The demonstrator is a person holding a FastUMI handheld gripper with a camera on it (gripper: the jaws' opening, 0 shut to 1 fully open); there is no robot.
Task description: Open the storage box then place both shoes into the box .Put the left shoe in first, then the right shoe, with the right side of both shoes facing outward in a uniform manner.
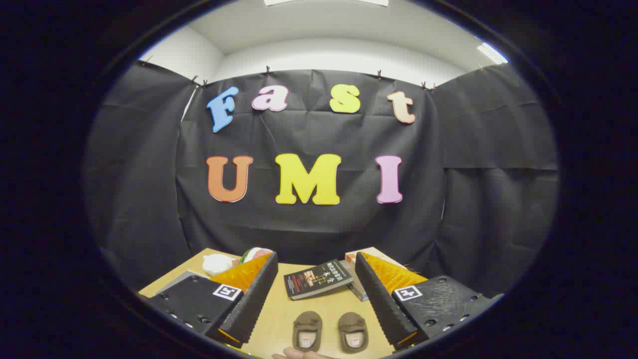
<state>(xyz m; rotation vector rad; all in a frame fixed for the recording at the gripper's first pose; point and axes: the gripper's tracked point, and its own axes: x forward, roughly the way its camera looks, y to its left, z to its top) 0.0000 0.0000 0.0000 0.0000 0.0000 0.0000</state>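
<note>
- Brown shoes, a left shoe (307, 331) and a right shoe (353, 332), sat side by side on the wooden table (279, 319).
- Gripper (316, 299) fingers stood wide apart, flanking the shoes without touching them.
- Beyond the shoes lay a dark book (316, 279).

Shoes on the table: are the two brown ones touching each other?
Apart. The gripper view shows bare tabletop between the left shoe and the right shoe. Both lie between the open jaws of the gripper, untouched.

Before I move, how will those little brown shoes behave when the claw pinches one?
The brown shoes look soft and small, so probably light and squashy, likely to slide on the smooth table. The open claw holds nothing.
</note>
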